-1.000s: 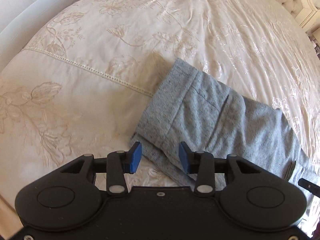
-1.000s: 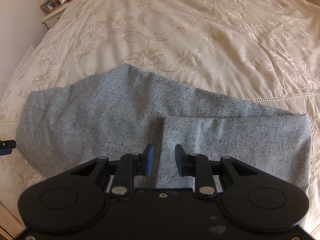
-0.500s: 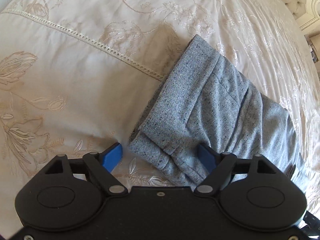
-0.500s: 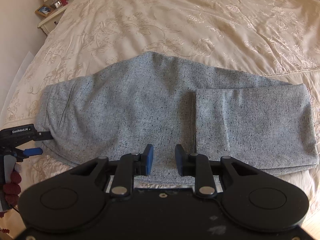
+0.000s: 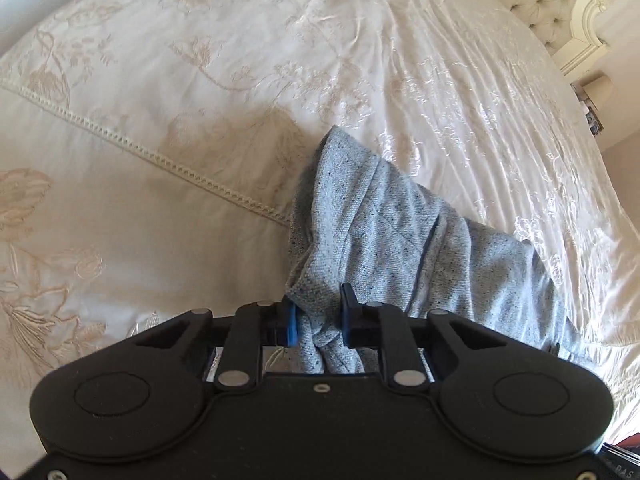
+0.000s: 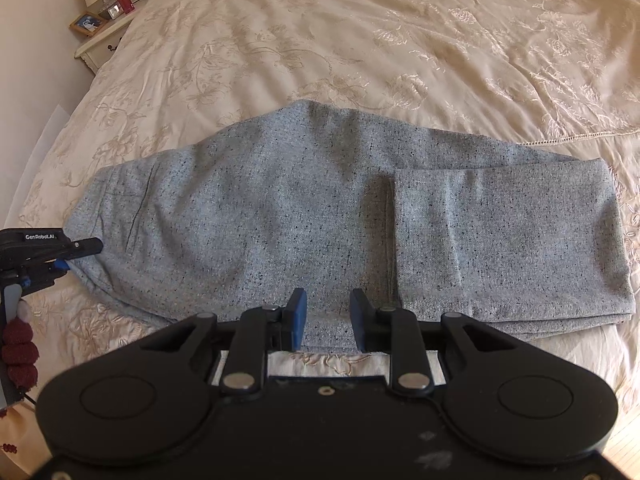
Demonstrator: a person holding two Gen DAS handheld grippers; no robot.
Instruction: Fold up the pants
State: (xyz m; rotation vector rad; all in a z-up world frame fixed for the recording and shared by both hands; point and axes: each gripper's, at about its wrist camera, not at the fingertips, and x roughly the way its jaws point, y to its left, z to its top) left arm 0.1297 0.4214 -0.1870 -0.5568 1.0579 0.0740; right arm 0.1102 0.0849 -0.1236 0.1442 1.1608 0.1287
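Grey speckled pants (image 6: 312, 216) lie across the cream bedspread, with the leg end folded over at the right (image 6: 504, 240). My left gripper (image 5: 318, 320) is shut on the waistband corner of the pants (image 5: 384, 232), which bunches up between the blue pads. It also shows at the left edge of the right wrist view (image 6: 60, 248), at the pants' left end. My right gripper (image 6: 328, 320) hovers at the near edge of the pants' middle, jaws a little apart with nothing between them.
The cream embroidered bedspread (image 6: 360, 32) covers the whole bed, with a lace seam (image 5: 168, 160). A nightstand with a lamp and photo frames (image 6: 100, 20) stands at the far left. A tufted headboard (image 5: 540, 4) is at the far right of the left wrist view.
My left gripper has closed from wide open onto the waistband corner and the cloth has bunched and lifted. My right gripper has drawn back a little from the pants.
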